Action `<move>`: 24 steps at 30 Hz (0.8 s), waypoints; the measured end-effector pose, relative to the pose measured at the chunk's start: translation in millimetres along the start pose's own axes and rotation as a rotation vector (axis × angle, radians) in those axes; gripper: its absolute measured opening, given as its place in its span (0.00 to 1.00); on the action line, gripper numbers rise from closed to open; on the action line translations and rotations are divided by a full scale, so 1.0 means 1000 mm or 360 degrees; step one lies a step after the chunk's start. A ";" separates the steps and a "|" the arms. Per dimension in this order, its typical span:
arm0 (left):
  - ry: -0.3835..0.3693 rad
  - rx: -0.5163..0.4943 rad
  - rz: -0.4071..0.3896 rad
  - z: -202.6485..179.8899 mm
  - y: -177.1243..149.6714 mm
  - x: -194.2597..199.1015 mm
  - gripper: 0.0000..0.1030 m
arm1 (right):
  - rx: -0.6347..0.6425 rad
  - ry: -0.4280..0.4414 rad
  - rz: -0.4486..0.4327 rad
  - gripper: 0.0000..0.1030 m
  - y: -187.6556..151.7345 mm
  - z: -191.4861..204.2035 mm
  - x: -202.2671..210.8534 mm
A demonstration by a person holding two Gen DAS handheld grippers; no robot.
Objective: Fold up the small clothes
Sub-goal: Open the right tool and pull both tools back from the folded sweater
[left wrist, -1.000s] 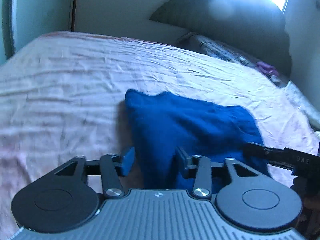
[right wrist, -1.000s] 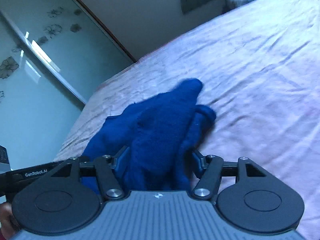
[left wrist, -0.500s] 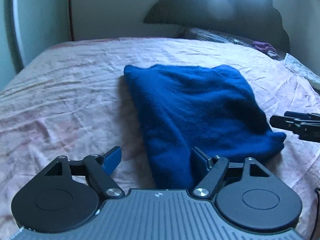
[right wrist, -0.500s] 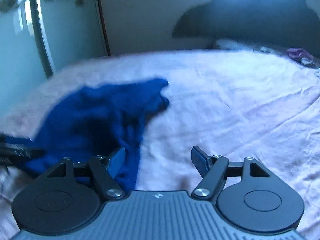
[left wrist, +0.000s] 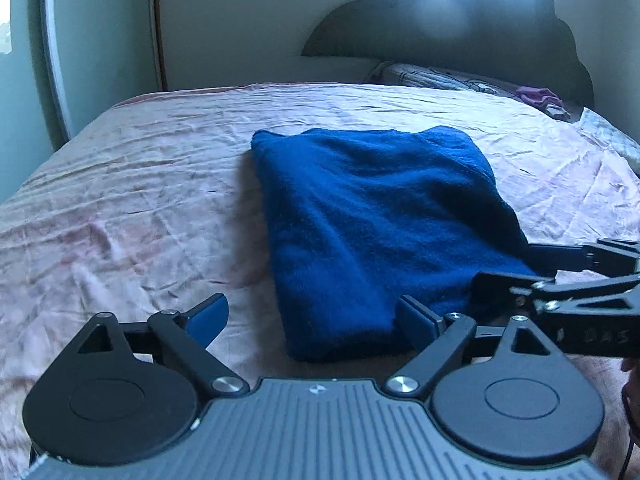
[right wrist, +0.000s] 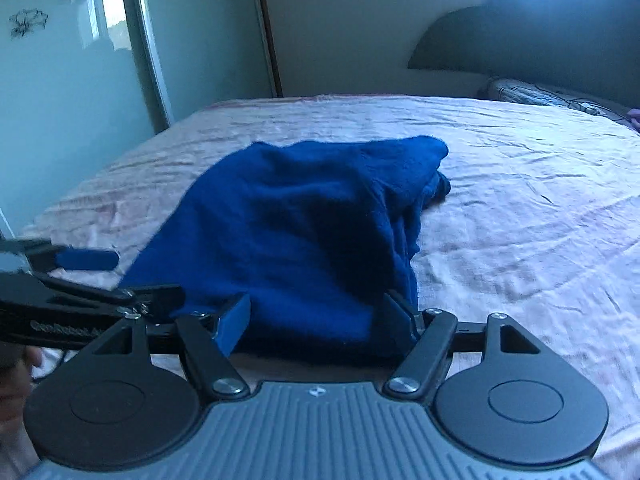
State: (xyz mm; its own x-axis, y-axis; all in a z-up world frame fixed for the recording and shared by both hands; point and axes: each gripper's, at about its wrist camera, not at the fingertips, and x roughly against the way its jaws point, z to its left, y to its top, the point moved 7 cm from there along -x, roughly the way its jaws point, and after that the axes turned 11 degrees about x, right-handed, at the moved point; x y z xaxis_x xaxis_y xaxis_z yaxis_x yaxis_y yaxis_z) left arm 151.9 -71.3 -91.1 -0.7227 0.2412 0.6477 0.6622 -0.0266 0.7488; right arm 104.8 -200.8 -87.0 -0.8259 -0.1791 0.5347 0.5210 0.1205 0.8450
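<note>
Only the left wrist view shows the folded dark blue fleece garment [left wrist: 380, 224] whole on the wrinkled pink bedsheet [left wrist: 132, 200]. The left gripper [left wrist: 312, 320] gapes wide at its near edge; the right gripper [right wrist: 316, 320] (also wide) straddles its bunched corner.

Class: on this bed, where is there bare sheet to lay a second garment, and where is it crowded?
Free: the pink sheet between the blue garment and the wardrobe-side edge, and the sheet beyond it toward the headboard. Crowded: the near edge, where the open left claw and right claw meet the cloth, and the pillow corner.
</note>
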 end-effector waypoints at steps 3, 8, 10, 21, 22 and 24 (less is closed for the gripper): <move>0.0005 0.0022 0.0000 0.001 -0.002 0.002 0.91 | -0.0025 -0.0007 -0.0028 0.74 0.002 0.000 0.006; 0.0012 0.0055 0.0000 0.002 -0.006 0.006 0.92 | -0.0012 -0.0077 0.0004 0.74 -0.005 -0.001 0.006; 0.0017 0.0061 -0.0001 0.002 -0.008 0.007 0.92 | -0.0011 -0.0087 -0.0005 0.75 -0.006 0.000 0.009; 0.0035 0.0059 0.0003 0.000 -0.021 0.018 0.93 | -0.0013 -0.0117 0.0037 0.83 -0.021 0.007 0.021; 0.0035 0.0064 0.0002 0.000 -0.021 0.020 0.93 | -0.0015 -0.0120 0.0042 0.83 -0.022 0.007 0.022; 0.0036 0.0073 0.0000 0.001 -0.022 0.022 0.93 | -0.0019 -0.0121 0.0049 0.83 -0.025 0.008 0.024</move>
State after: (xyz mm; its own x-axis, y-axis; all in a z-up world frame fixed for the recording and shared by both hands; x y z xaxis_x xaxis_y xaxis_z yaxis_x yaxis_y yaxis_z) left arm 121.4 -64.4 -93.8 -0.7267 0.2195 0.6510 0.6701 0.0178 0.7420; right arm 70.8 -200.6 -95.5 -0.8233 -0.1007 0.5586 0.5484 0.1131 0.8286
